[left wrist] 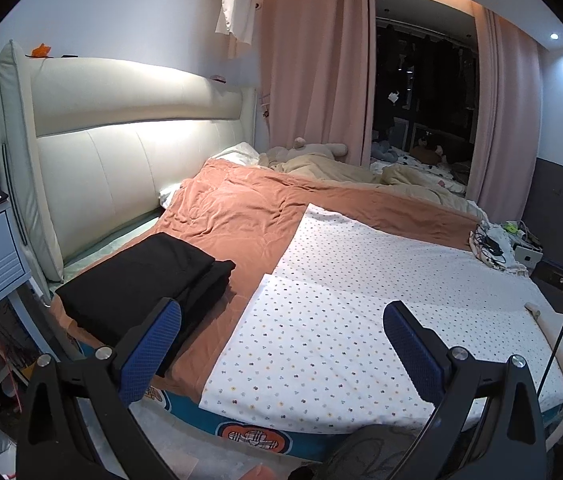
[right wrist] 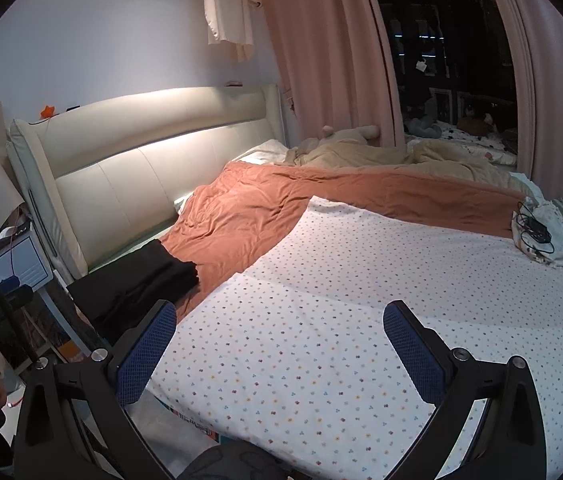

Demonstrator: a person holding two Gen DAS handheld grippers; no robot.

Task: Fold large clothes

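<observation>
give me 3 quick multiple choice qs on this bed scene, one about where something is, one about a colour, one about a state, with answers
1. Where does the folded black garment lie?
A. on the orange blanket near the headboard
B. on the dotted sheet's middle
C. on the nightstand

2. What colour are the pads of the left gripper?
A. red
B. blue
C. white

3. How does the right gripper stand?
A. shut on the sheet
B. shut on the garment
C. open, holding nothing

Answers:
1. A, it rests on the orange blanket by the headboard.
2. B, both pads show blue mesh.
3. C, its fingers are spread wide above the dotted sheet.
</observation>
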